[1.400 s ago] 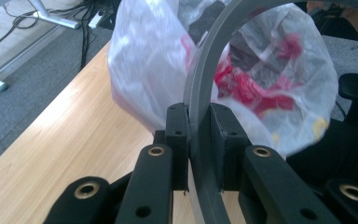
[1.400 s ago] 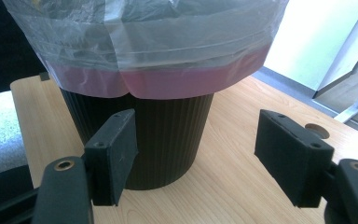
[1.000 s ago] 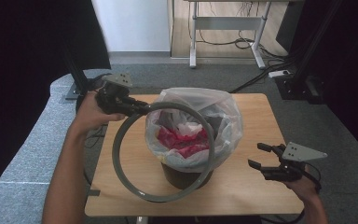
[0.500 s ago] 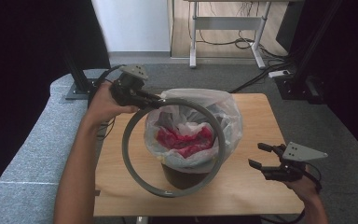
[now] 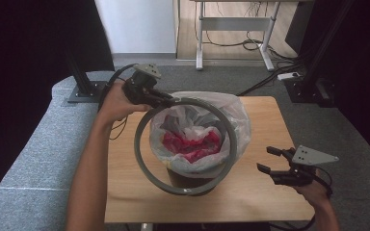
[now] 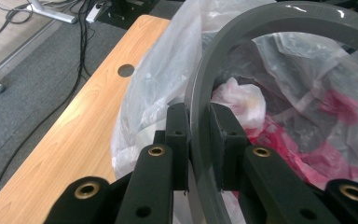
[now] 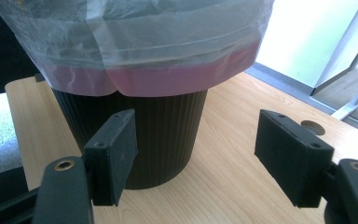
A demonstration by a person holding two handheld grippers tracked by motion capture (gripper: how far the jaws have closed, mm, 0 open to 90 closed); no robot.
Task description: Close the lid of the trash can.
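We see the left gripper (image 5: pixel 161 98) clamped on the grey ring (image 5: pixel 142 159), held tilted over the plastic bag (image 5: pixel 236 120) lining the dark bin (image 7: pixel 168 135) on the table (image 5: pixel 265 192). Right gripper (image 5: pixel 272 166) hangs open just beside the bin.

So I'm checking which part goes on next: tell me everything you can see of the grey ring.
The grey ring is a plain, smooth hoop, plastic by its look, with a flat band wall and an open middle. It is held tilted in the air over the bagged bin, its low edge toward the person. The left claw is shut on its upper rim, one jaw on each side of the band. In the high view the clear bag shows through it; whether they touch is unclear.
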